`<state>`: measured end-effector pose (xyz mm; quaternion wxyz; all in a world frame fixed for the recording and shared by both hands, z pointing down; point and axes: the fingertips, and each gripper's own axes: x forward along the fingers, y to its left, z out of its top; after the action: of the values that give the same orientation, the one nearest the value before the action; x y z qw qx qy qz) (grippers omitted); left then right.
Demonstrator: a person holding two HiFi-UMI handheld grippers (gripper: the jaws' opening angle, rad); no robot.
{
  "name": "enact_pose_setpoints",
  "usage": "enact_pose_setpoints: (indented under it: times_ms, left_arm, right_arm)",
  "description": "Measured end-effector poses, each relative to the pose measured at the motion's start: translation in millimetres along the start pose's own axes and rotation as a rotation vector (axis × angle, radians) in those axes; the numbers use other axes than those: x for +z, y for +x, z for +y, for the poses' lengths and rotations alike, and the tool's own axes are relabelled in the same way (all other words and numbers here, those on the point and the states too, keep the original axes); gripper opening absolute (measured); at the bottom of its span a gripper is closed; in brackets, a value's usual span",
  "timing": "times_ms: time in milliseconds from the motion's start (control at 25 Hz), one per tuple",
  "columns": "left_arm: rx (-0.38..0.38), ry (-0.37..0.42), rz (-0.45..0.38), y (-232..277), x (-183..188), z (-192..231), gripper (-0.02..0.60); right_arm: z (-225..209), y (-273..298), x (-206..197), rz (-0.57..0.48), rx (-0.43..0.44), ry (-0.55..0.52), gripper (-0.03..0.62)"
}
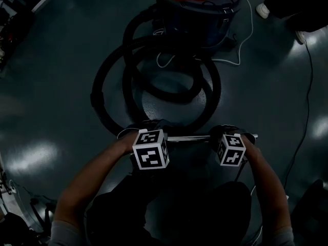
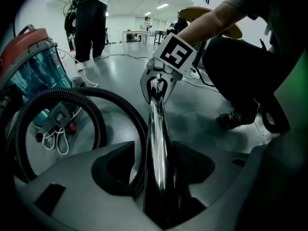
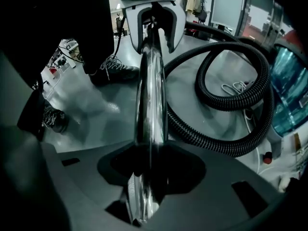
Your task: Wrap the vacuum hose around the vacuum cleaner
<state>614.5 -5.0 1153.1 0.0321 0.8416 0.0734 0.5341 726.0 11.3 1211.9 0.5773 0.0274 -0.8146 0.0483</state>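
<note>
Left claw [image 2: 158,153]: jaws slack. The shiny chrome wand tube [image 1: 189,137] runs through the gap with daylight on one side, so it is cradled, not clamped. Right claw [image 3: 153,150]: jaws at a middling width and closed on the same tube further along. It looks like the one real grip.

In the head view the tube lies level between the two claws, right in front of the person, low over the glossy grey floor [image 1: 46,76].

The black ribbed vacuum hose [image 3: 211,142] sprawls on the floor in about two big loose loops, between the tube and the cleaner. The far ends of the loops reach the cleaner's base. Whether they touch it can't be told, too dark.

The canister vacuum cleaner with a red lid and blue see-through body [image 1: 200,4] stands upright past the loops. No hose turn goes around its body in any view.

A thin white power cord [image 1: 225,61] lies loose on the floor by the cleaner's base, partly under the loops. Someone else's shoes are on the floor to the right of the cleaner, well clear.

Progress, as a judgement: the wrap is basically not done. The hose is roughly gathered near the cleaner and that's it. Left to do: carry the wand end round the canister, lay the loops snug on the body and park the tube. Watch that the cord doesn't get caught in the coils.
</note>
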Motion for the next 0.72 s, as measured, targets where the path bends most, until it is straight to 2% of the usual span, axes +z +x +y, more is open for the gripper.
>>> enact_pose_setpoints:
  times_ms: [160, 240, 520, 600, 720]
  left_arm:
    - [0.058, 0.036, -0.024, -3, 4, -4, 0.236]
    - [0.069, 0.003, -0.061, -5, 7, -4, 0.236]
    - [0.091, -0.100, -0.091, -29, 11, -1, 0.235]
    - [0.099, -0.123, -0.066, -37, 2, -5, 0.235]
    - [0.125, -0.171, 0.001, -35, -30, -8, 0.235]
  right_arm:
    - [6, 14, 1, -0.024, 0.014, 0.010, 0.149]
    - [7, 19, 1, -0.030, 0.006, 0.010, 0.147]
    - [11, 24, 0, -0.039, 0.015, 0.013, 0.147]
    - [12, 26, -2, -0.033, 0.016, 0.014, 0.147]
    - [16, 34, -12, -0.009, 0.019, 0.016, 0.146]
